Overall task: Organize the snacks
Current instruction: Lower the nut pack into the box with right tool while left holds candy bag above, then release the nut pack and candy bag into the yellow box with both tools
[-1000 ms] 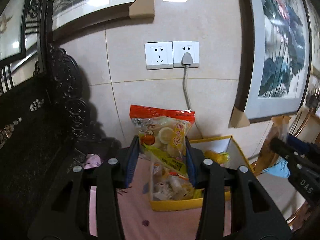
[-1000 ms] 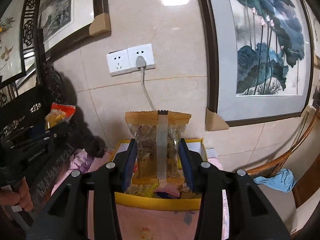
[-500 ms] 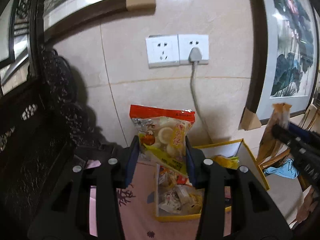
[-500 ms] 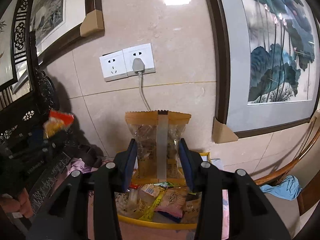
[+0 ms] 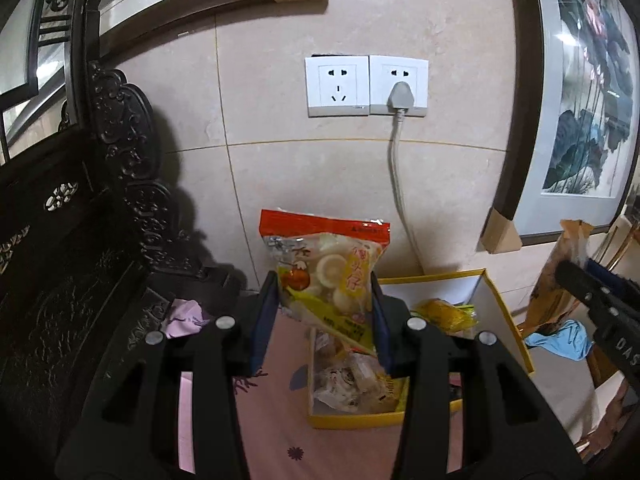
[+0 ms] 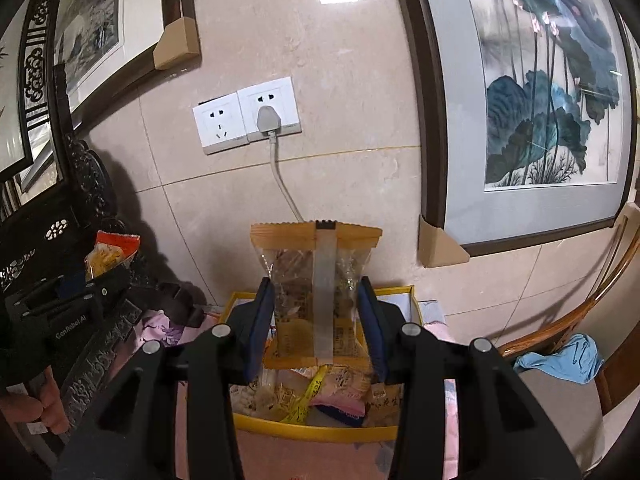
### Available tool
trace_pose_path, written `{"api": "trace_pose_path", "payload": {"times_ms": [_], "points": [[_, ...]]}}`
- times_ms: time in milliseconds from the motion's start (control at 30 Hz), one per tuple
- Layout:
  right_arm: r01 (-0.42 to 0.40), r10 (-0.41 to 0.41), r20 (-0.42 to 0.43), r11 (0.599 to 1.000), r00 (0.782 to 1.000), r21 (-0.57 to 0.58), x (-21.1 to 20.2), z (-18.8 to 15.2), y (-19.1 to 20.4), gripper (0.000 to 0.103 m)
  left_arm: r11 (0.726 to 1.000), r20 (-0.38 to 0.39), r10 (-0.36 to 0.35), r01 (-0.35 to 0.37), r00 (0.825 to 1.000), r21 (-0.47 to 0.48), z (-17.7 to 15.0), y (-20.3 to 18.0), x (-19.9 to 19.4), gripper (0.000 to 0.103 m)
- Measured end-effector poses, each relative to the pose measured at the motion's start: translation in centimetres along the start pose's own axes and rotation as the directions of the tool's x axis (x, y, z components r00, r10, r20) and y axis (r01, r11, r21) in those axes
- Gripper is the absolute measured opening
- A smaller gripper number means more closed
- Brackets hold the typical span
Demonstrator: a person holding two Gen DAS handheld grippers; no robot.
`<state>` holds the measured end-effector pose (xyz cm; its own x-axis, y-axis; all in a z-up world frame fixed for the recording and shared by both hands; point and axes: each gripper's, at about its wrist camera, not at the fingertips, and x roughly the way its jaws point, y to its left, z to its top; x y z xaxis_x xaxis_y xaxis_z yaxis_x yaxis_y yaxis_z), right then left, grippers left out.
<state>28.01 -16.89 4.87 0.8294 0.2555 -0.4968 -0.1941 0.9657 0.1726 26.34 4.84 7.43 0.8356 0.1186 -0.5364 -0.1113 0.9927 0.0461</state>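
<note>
My left gripper [image 5: 323, 312] is shut on a red-topped yellow snack bag [image 5: 330, 276], held upright above the left end of a yellow-rimmed box [image 5: 496, 300]. Several wrapped snacks [image 5: 352, 380] lie in that box. In the right wrist view my right gripper [image 6: 316, 320] is shut on a clear bag with orange edges [image 6: 316, 280], upright over the same yellow box [image 6: 316, 432]. The left gripper [image 6: 80, 300] with its bag shows at the left there. The right gripper [image 5: 600, 308] enters the left wrist view at the right edge.
The box sits on a pink flowered cloth [image 5: 276, 420] against a tiled wall with a double socket [image 5: 366, 86] and a plugged cable. Dark carved furniture [image 5: 80, 260] stands at the left. Framed paintings [image 6: 540, 92] hang on the wall. A wooden chair with a blue cloth [image 6: 560, 360] is at the right.
Both grippers have moved closer to the wall and the box with their bags still held. The sockets appear larger, and more of the box's contents shows under the right gripper.
</note>
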Motion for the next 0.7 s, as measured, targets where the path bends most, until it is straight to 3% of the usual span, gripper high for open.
{"api": "trace_pose_path", "payload": {"times_ms": [133, 367, 700], "points": [[-0.006, 0.006, 0.0, 1.0, 1.0, -0.006, -0.32, 0.22, 0.4, 0.042, 0.999, 0.003, 0.029, -0.029, 1.0, 0.023, -0.02, -0.23, -0.09, 0.043], [0.016, -0.016, 0.003, 1.0, 1.0, -0.009, -0.76, 0.72, 0.49, 0.042, 1.0, 0.025, 0.01, -0.011, 1.0, 0.018, 0.16, -0.23, -0.57, 0.043], [0.016, -0.016, 0.003, 1.0, 1.0, 0.025, -0.65, 0.3, 0.06, 0.042, 0.999, -0.004, -0.004, 0.004, 1.0, 0.032, -0.09, -0.26, -0.22, 0.043]]}}
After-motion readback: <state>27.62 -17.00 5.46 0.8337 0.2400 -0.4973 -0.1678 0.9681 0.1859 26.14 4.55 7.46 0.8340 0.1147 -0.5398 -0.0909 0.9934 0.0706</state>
